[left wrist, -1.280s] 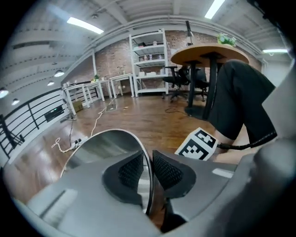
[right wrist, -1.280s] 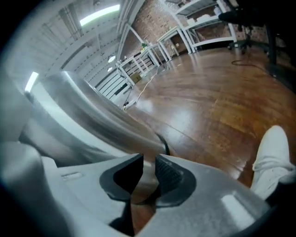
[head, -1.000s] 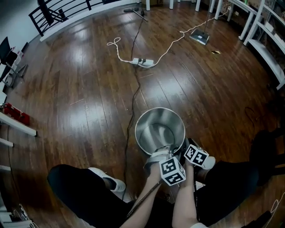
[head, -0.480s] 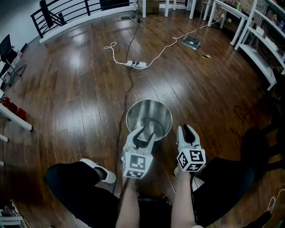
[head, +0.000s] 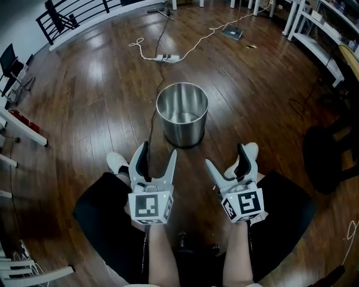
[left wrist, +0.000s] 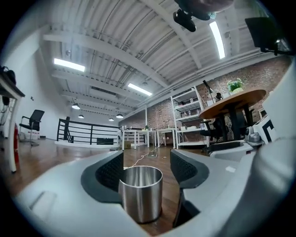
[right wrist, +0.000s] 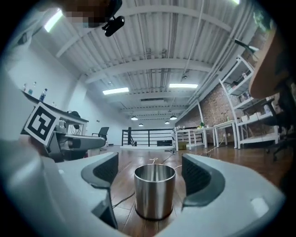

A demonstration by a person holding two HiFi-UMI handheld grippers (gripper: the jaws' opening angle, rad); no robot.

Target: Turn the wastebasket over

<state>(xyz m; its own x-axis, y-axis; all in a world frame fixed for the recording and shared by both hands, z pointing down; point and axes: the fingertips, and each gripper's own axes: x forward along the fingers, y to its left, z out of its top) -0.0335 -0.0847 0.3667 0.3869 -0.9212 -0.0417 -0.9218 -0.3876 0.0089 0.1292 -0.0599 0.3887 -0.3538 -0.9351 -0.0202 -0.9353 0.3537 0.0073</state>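
The wastebasket (head: 182,112) is a shiny steel cylinder standing upright on the wood floor, its open mouth up. Both grippers are held level above the person's knees, well short of it. My left gripper (head: 158,154) has its jaws opening wide with nothing between them. My right gripper (head: 225,157) is likewise opening and empty. In the left gripper view the wastebasket (left wrist: 141,192) shows through the gap of the left gripper (left wrist: 147,169), farther off on the floor. The right gripper view frames the wastebasket (right wrist: 155,192) the same way between the jaws of the right gripper (right wrist: 150,173).
A power strip with a white cable (head: 162,57) lies beyond the basket, and a black cable (head: 156,120) runs past its left side. A black chair (head: 328,151) stands at the right, a railing (head: 67,17) at the far left. The person's shoe (head: 116,162) sits near the left gripper.
Both grippers were shut at the basket's near rim; they have let go, drawn back toward the person, risen, levelled out and spread their jaws. The basket stays upright.
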